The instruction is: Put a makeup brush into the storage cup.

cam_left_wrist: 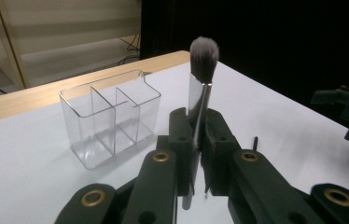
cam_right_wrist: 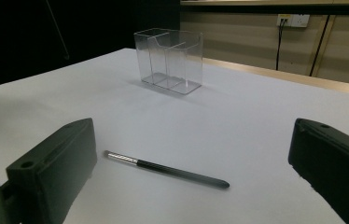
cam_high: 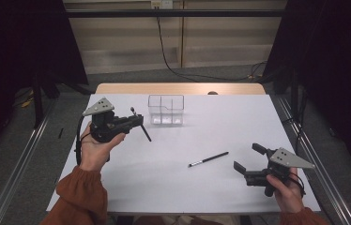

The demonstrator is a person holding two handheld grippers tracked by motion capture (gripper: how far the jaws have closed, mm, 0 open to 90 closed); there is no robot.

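**Your right gripper over the thin brush**

Your right gripper [cam_right_wrist: 191,172] has its jaws wide apart. Between them on the white table [cam_right_wrist: 266,121] lies a thin dark brush [cam_right_wrist: 165,169], touching neither jaw. Farther back stands a clear organizer [cam_right_wrist: 169,60] with compartments.

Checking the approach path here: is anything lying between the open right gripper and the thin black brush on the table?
Nothing visible. The right gripper has open jaws facing the thin black brush, with bare white table between them. The clear organiser stands farther back.

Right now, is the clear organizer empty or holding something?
Empty: the clear organizer shows bare compartments; the brush is in the left gripper.
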